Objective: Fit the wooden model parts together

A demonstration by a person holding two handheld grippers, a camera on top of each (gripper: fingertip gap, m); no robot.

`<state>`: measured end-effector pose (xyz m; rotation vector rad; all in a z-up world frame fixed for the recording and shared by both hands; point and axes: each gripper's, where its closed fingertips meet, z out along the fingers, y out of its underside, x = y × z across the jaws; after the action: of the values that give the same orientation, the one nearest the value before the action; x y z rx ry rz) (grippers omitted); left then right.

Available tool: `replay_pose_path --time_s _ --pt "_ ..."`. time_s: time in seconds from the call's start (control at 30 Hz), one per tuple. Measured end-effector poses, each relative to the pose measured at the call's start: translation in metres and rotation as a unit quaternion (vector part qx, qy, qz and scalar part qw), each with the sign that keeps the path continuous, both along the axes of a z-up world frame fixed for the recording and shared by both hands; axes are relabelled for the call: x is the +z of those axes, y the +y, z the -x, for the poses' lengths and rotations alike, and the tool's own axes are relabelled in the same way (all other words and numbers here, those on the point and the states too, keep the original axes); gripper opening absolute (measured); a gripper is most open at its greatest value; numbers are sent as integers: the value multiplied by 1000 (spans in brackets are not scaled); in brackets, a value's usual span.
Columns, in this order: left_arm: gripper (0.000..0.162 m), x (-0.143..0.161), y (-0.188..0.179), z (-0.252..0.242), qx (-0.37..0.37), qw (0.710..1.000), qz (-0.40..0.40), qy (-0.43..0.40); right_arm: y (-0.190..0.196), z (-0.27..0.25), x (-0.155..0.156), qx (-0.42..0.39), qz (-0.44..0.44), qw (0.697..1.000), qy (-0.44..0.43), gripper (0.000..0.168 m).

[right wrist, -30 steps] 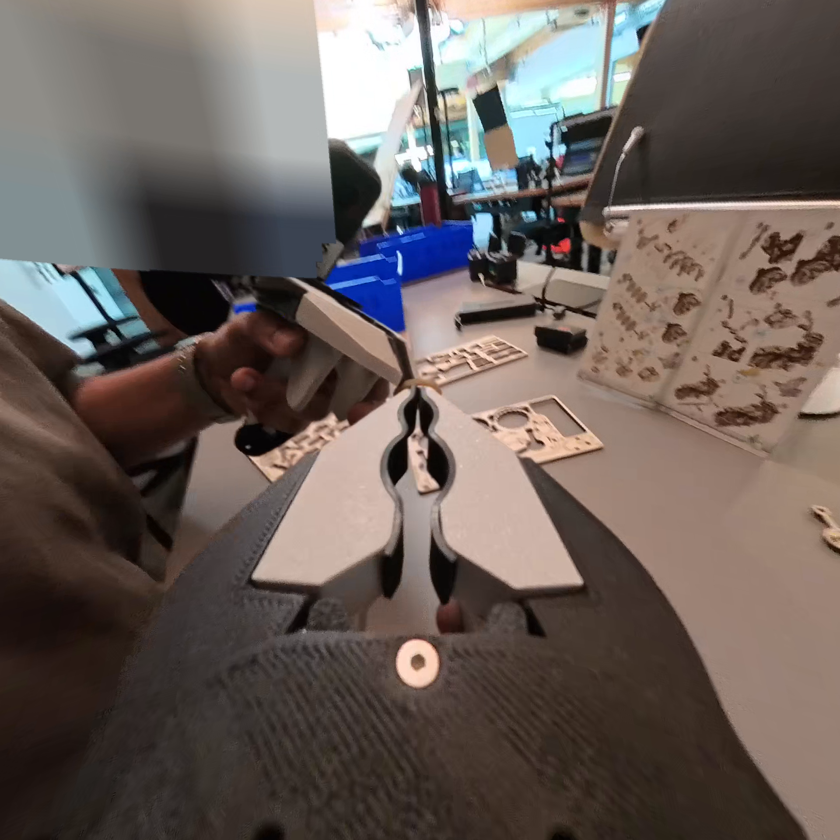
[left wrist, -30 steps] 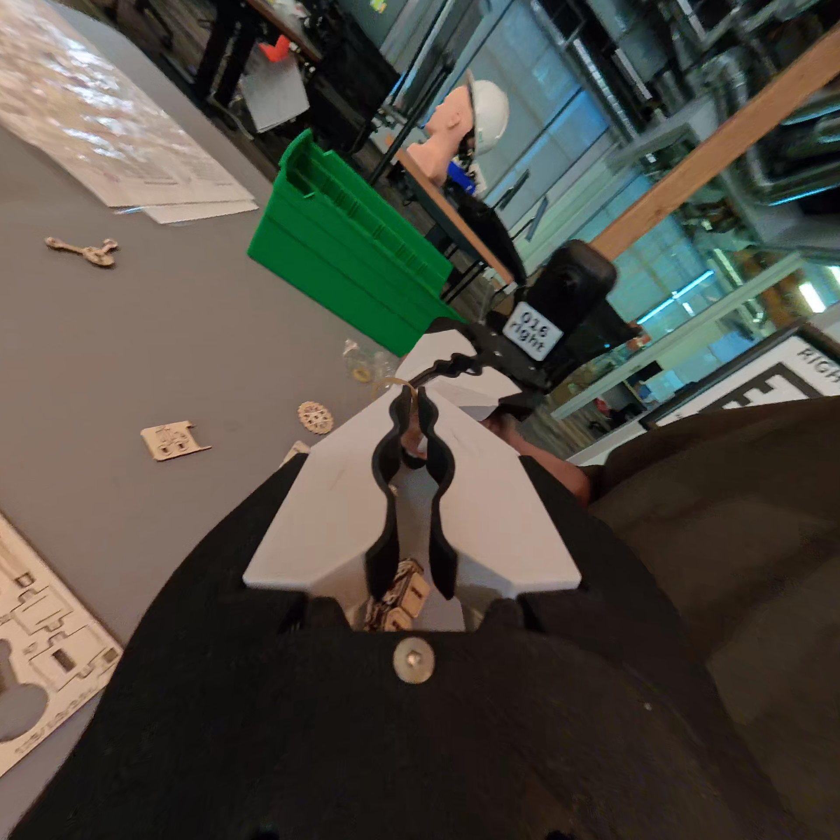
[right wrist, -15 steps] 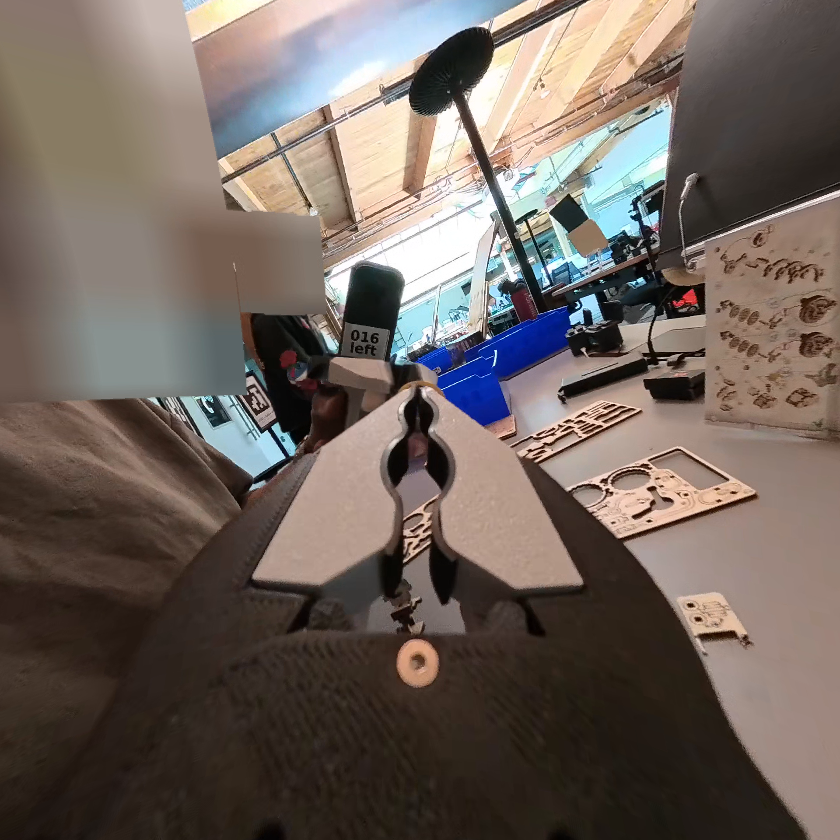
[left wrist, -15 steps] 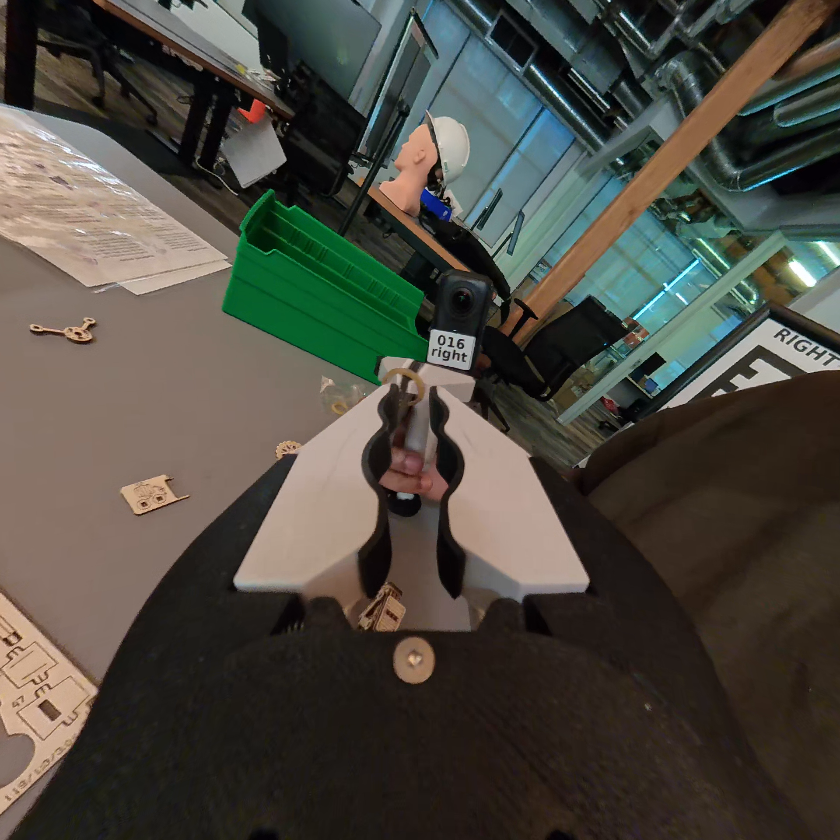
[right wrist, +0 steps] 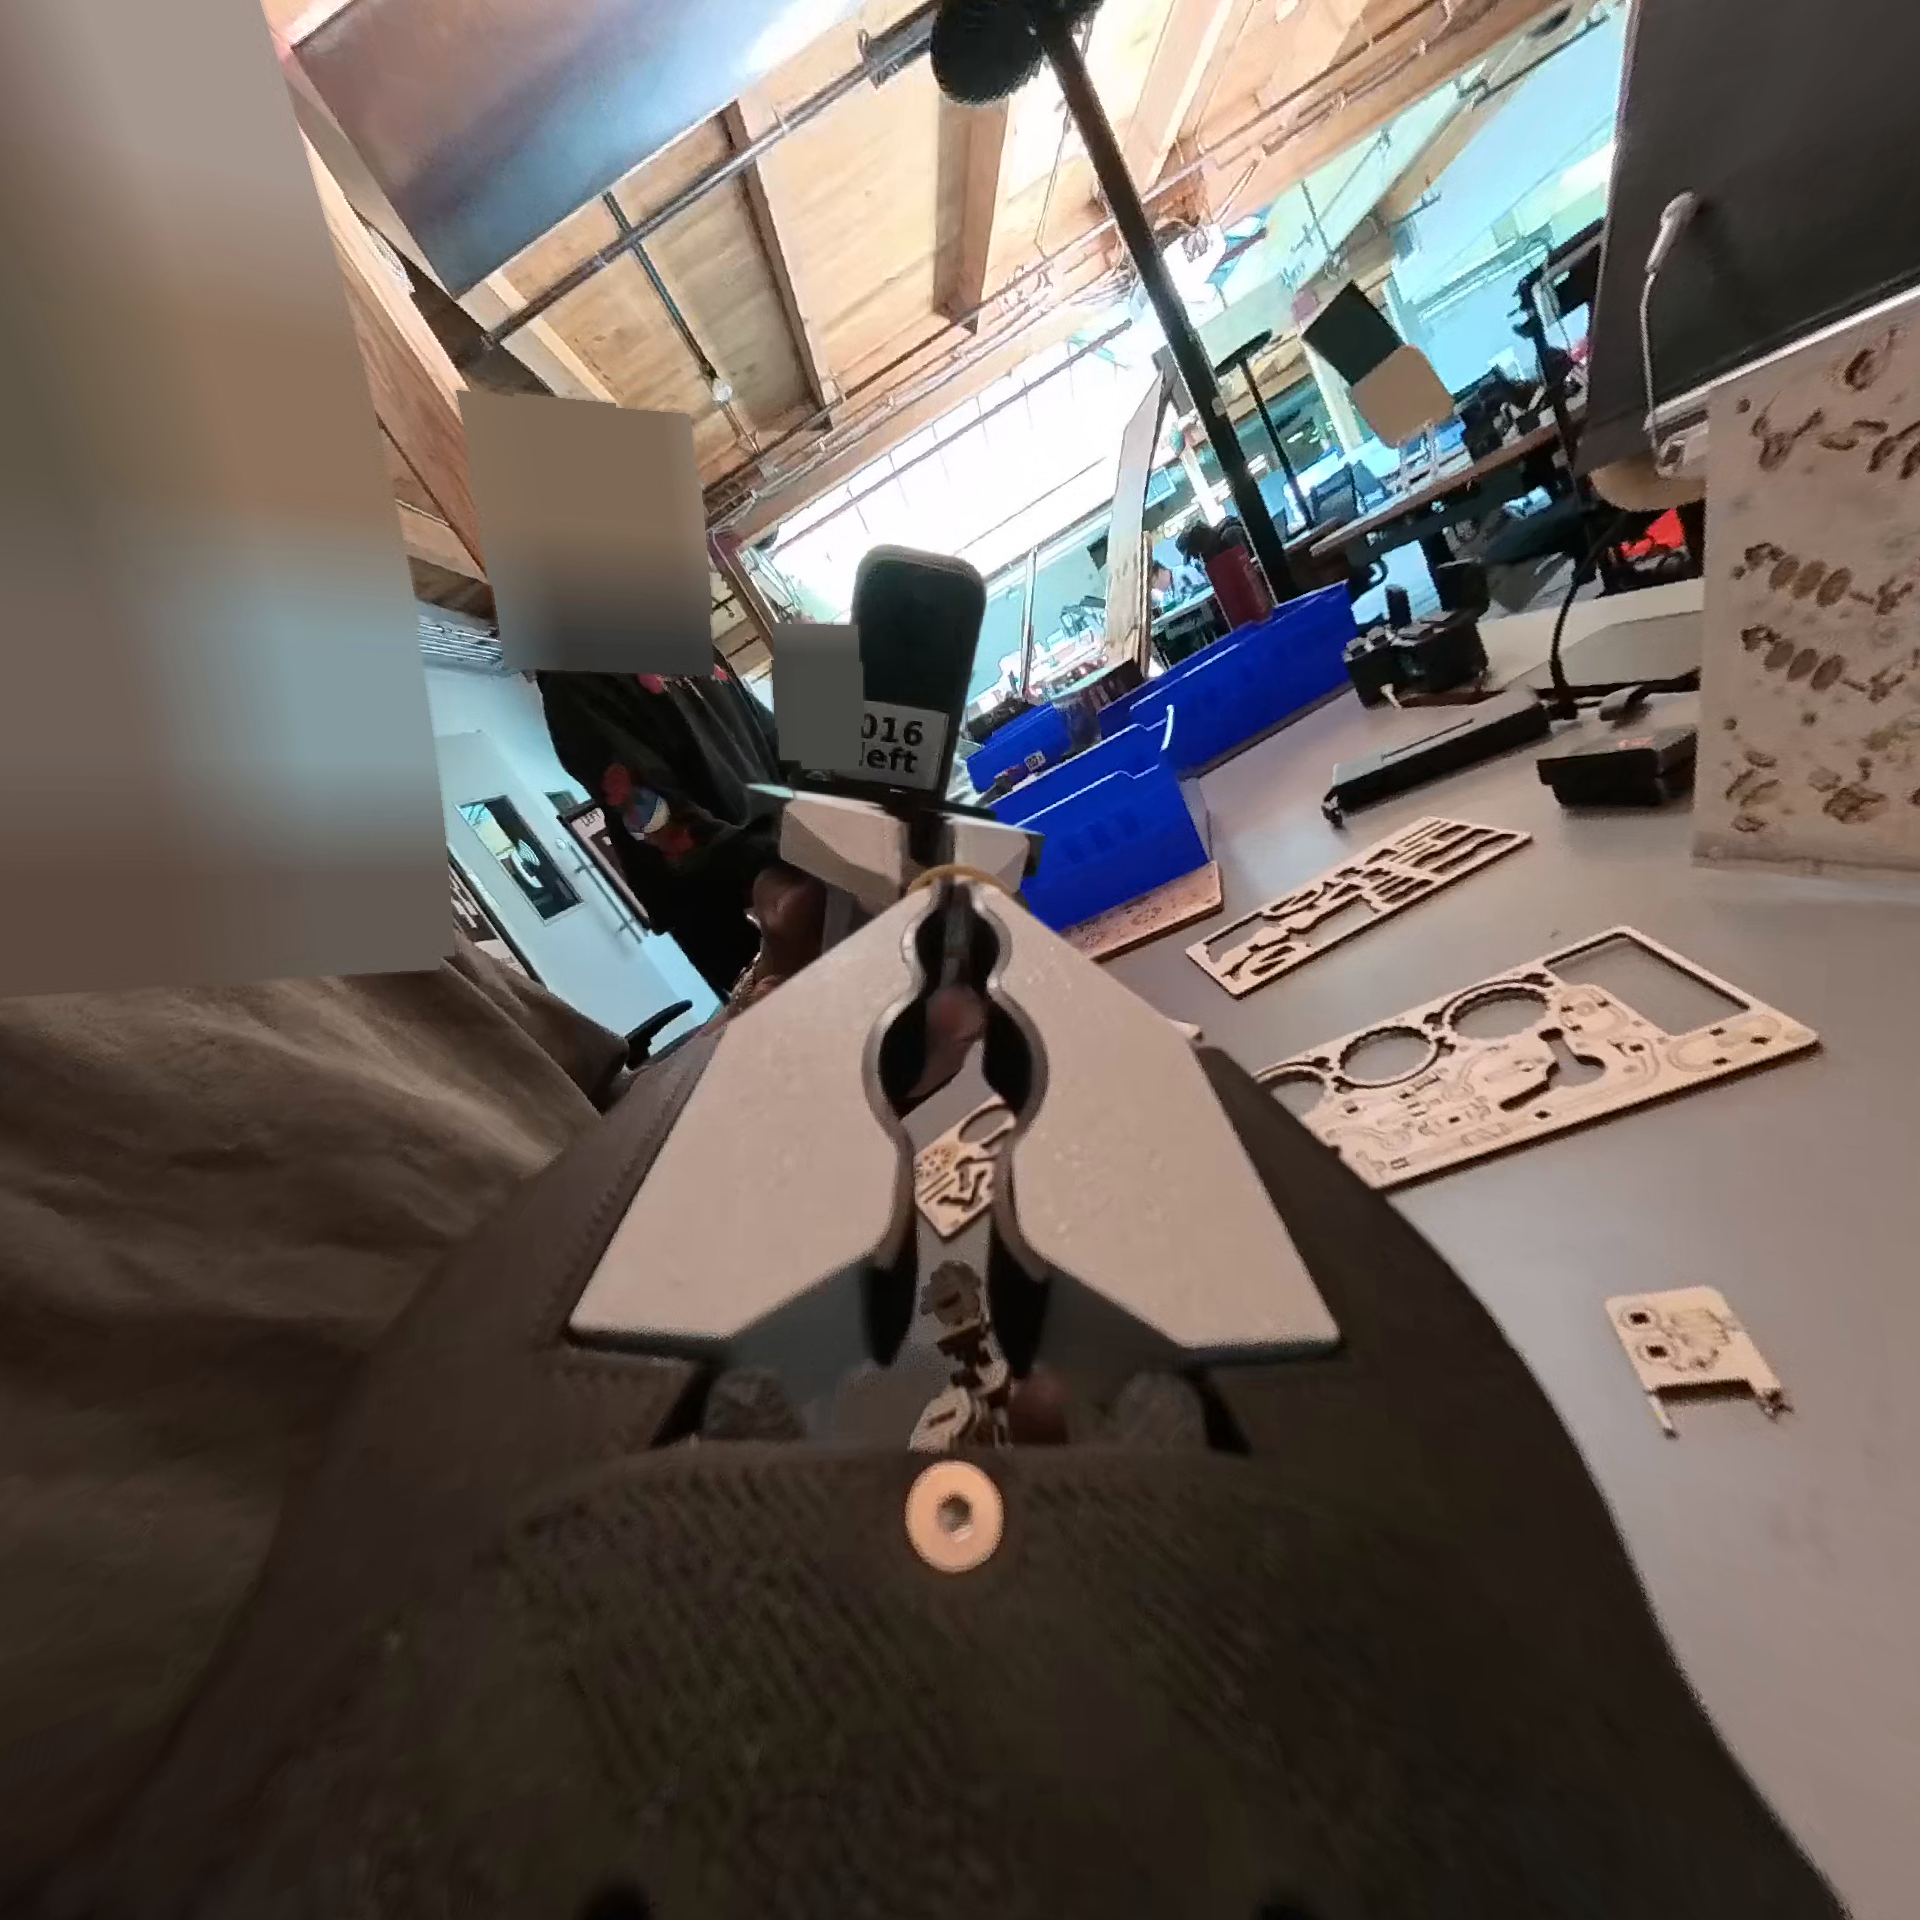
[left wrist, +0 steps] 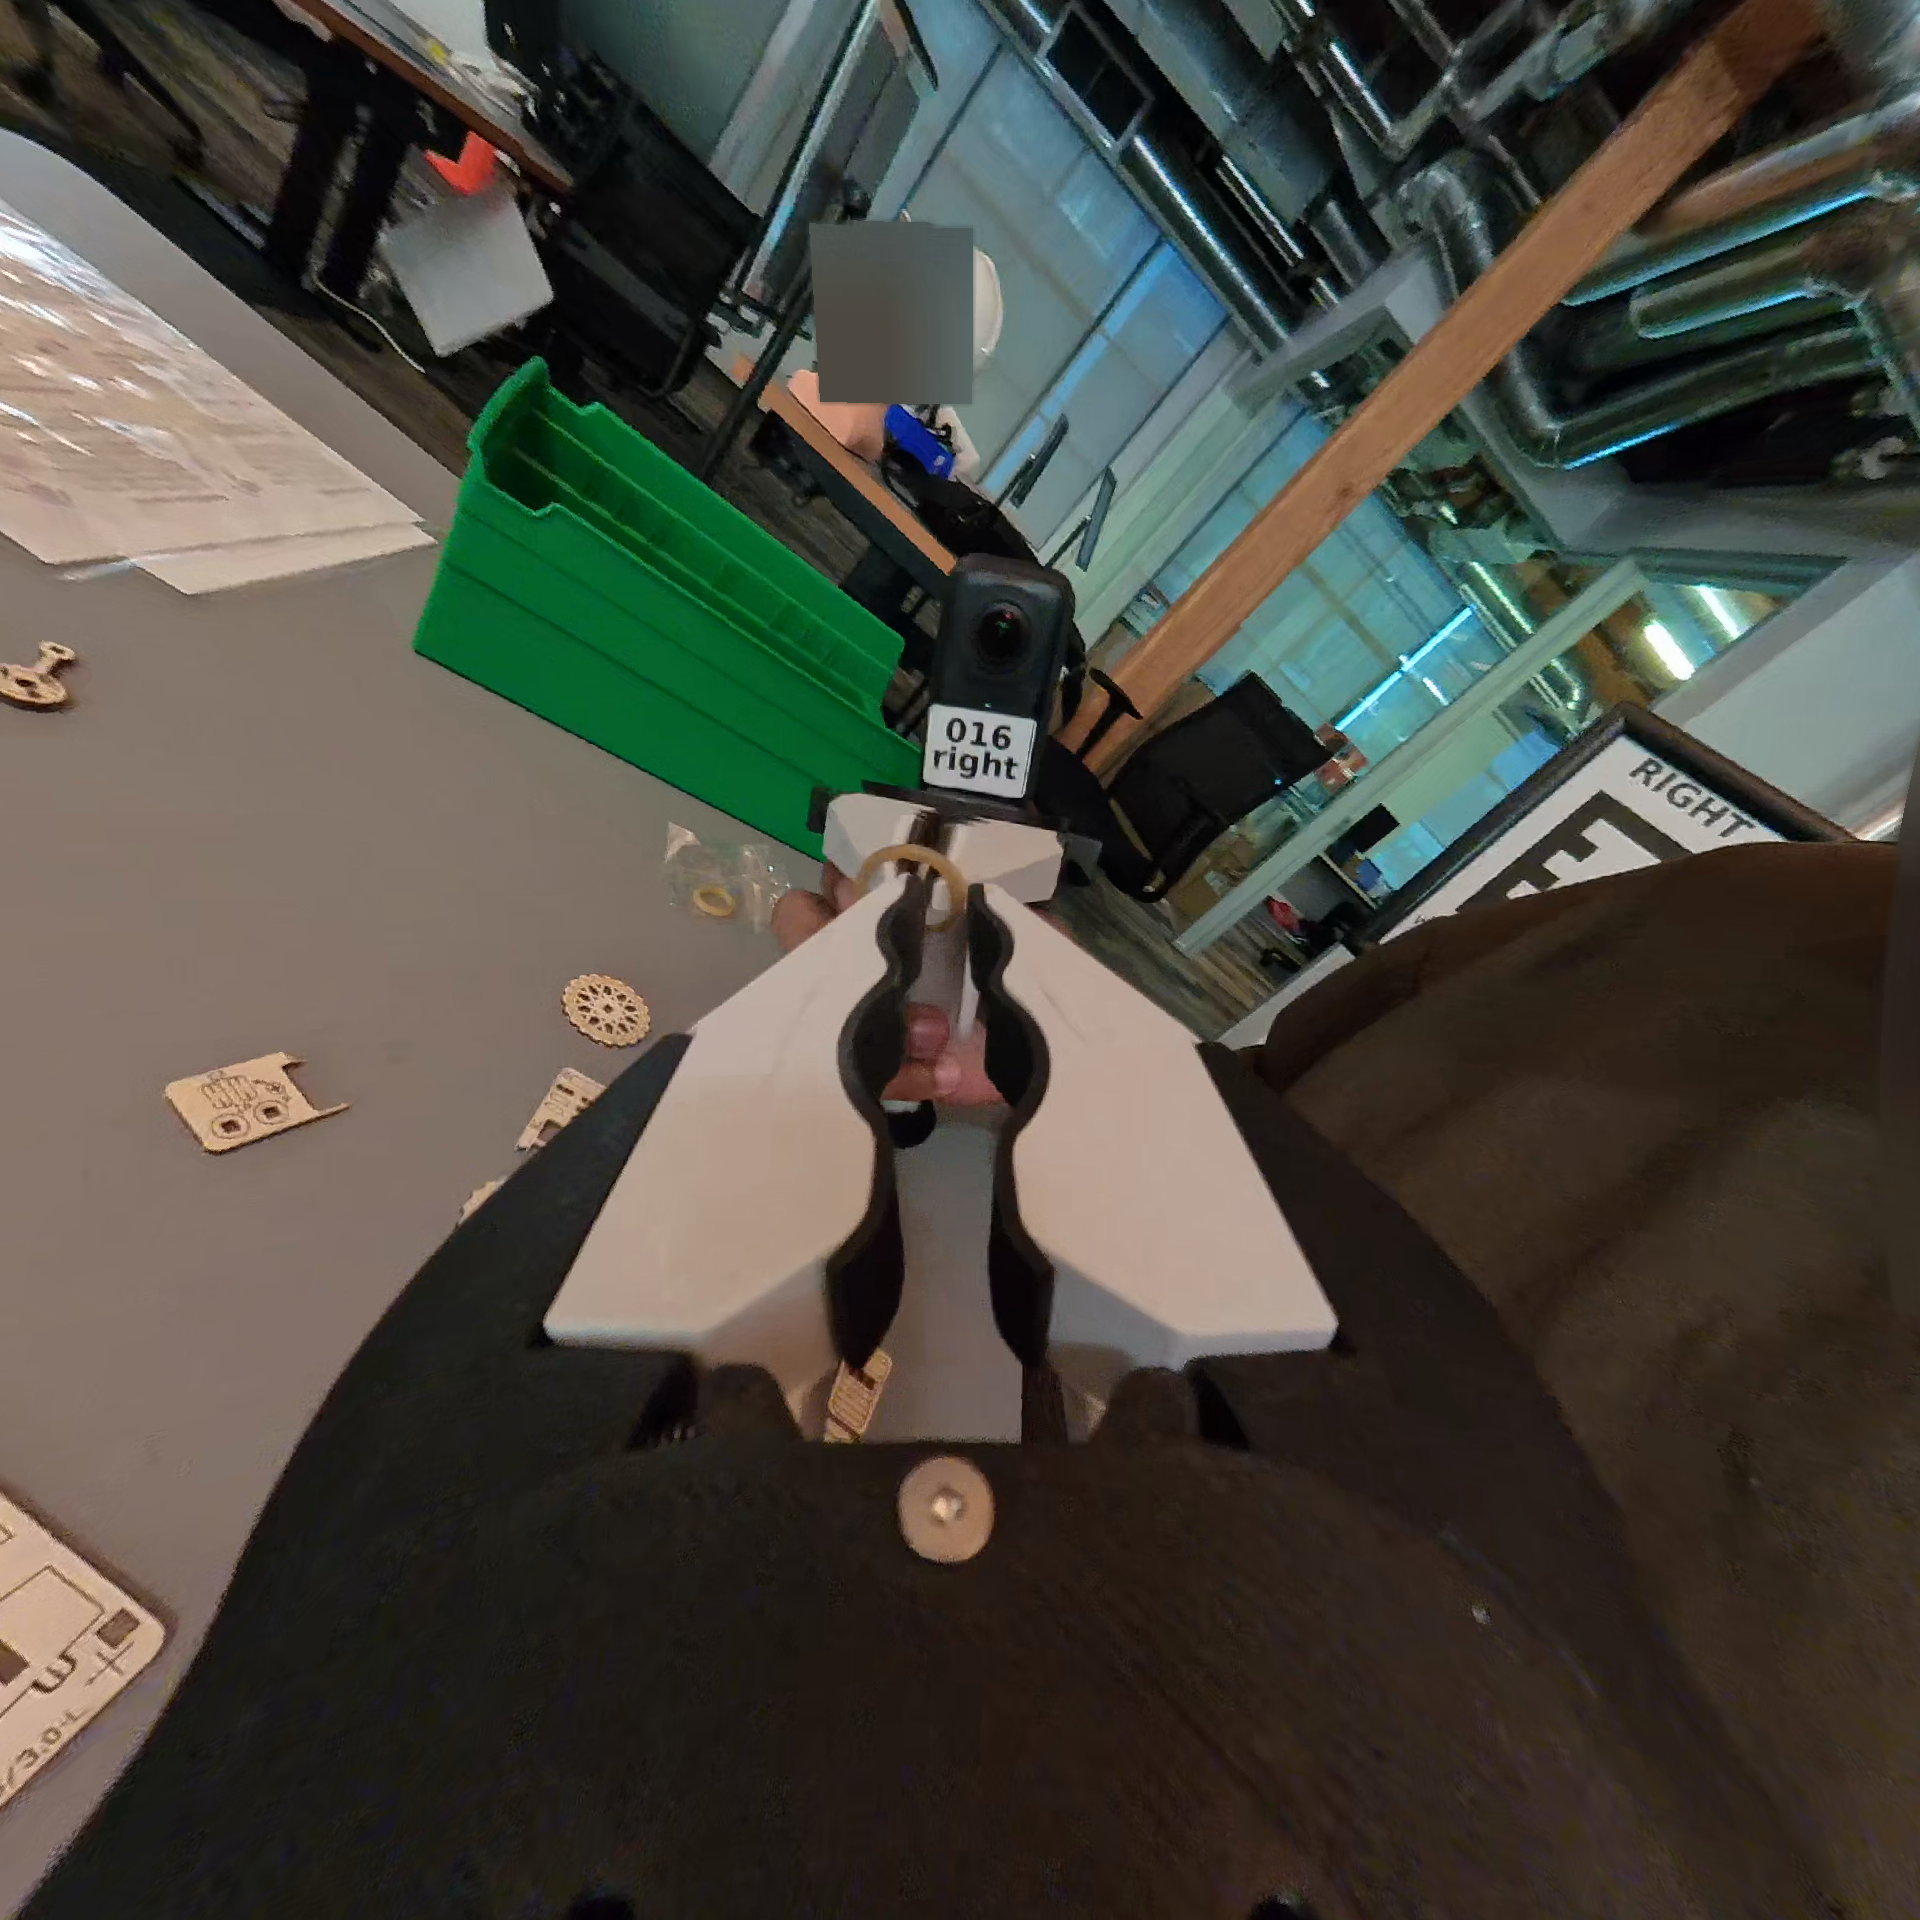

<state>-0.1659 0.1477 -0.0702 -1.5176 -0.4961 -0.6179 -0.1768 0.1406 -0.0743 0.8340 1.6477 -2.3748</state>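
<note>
- Two grippers meet tip to tip above the grey table (left wrist: pixel 312 883), a small tan ring (left wrist: pixel 914 883) pinched right where they touch
- left gripper (left wrist: pixel 940 914) and right gripper (right wrist: pixel 958 904) both look clenched, can't tell which one really holds the ring
- loose wooden bits below: gear (left wrist: pixel 606 1010), notched plate (left wrist: pixel 249 1101), cut-out sheet (right wrist: pixel 1538 1049)
- green bin (left wrist: pixel 644 613) sits further back

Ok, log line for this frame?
phase: fitting, mid-air | left gripper: shut on ring | right gripper: shut, tips at ring | grippers tip to tip | spare parts on table
</note>
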Motion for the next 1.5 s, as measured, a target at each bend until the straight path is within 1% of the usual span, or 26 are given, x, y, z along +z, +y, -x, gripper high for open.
replay_pose_path --time_s 0.2,0.3,0.37,0.53,0.63,0.73,1.03,1.13,1.23,1.3,1.37,1.43,1.5 --pt "4 -10 -2 7 7 1000 6 -12 -3 6 -12 -11 -59 998 -13 4" --pt "4 -13 -2 7 3 1000 10 -10 -6 5 -18 -4 -84 996 -11 5" --pt "1 -15 -2 6 1 1000 12 -8 -9 2 -22 8 -95 995 -12 6" --pt "0 -15 -2 5 -7 1000 10 -12 -9 0 -21 15 -92 996 -4 6" --pt "1 -11 -4 6 -4 1000 -2 -12 -5 2 -14 11 -64 998 -6 9" --pt "1 -9 -6 7 -3 1000 -10 -13 -2 2 -9 7 -41 999 -6 6" --pt "0 -13 -7 9 0 1000 -6 -14 0 3 -9 -5 -55 998 9 0" --pt "0 -29 -7 18 26 998 48 2 6 7 -11 -25 -76 997 16 0" --pt "0 -62 -12 29 57 986 154 28 15 14 -23 -61 -139 988 31 0" --pt "5 -83 -14 33 70 971 220 66 26 19 -34 -102 -201 973 46 3" --pt "7 -100 -15 37 87 951 274 111 42 23 -43 -157 -256 952 64 10" --pt "10 -115 -15 45 105 929 321 151 60 24 -48 -209 -291 930 77 19" --pt "14 -127 -11 54 113 910 352 188 71 22 -52 -239 -311 916 82 23"
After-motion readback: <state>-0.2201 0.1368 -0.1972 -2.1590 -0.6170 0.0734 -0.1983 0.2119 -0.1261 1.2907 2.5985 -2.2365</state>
